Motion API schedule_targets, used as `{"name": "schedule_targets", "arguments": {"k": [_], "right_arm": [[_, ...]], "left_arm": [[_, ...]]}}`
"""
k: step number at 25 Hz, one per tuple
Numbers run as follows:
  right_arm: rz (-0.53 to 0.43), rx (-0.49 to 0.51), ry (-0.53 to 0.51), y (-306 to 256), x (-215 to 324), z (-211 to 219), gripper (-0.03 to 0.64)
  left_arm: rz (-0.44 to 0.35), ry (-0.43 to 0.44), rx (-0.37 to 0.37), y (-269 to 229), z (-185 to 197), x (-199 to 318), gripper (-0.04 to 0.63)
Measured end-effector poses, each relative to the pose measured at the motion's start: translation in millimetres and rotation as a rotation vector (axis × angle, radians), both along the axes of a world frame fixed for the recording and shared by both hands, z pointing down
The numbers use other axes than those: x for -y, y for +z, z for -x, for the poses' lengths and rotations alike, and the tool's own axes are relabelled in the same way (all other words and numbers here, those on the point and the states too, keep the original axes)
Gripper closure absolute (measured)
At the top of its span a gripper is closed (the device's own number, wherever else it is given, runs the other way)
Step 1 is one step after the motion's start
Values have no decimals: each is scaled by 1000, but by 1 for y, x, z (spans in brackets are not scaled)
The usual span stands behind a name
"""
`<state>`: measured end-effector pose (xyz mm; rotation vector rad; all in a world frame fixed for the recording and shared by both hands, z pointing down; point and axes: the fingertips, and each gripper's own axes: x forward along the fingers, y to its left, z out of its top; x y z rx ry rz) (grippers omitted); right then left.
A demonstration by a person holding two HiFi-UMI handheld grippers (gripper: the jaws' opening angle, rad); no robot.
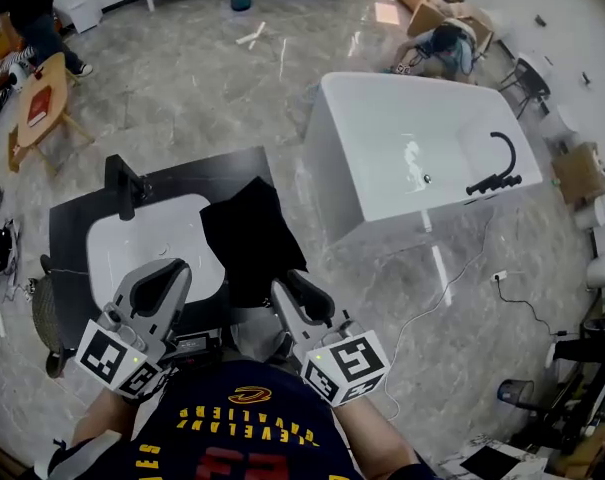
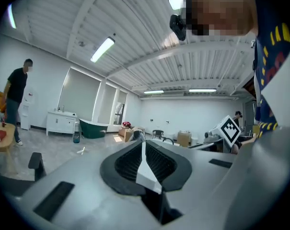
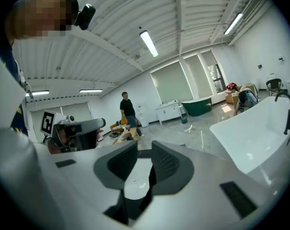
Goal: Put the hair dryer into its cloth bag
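Observation:
A black cloth bag (image 1: 250, 236) lies rumpled on the black counter (image 1: 72, 230), right of the white basin (image 1: 142, 243); it hangs over the counter's front edge. I cannot pick out the hair dryer in any view. Both grippers are held close to my chest, lifted above the counter's front edge. My left gripper (image 1: 168, 274) (image 2: 144, 145) is shut with its pads meeting and nothing between them. My right gripper (image 1: 293, 287) (image 3: 144, 150) is open, a gap showing between its pads, and it holds nothing. Its tips are just below the bag's lower end.
A black faucet (image 1: 127, 186) stands at the basin's back. A white bathtub (image 1: 412, 153) (image 3: 260, 128) with a black tap (image 1: 497, 173) stands to the right. A person (image 1: 27, 8) (image 3: 127, 111) and a wooden chair (image 1: 42, 108) are far left. Boxes and cables litter the right side.

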<state>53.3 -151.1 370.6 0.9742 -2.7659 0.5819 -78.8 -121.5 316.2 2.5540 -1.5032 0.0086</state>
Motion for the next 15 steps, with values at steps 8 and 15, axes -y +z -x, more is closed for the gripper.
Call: {"name": "schedule_targets", "arguments": {"k": [8, 15], "right_arm": [[-79, -3, 32, -29, -10, 15, 609], [-138, -19, 8, -31, -21, 20, 609]], "left_arm": [[3, 84, -129, -10, -43, -20, 572], [25, 151, -97, -3, -59, -23, 572]]}}
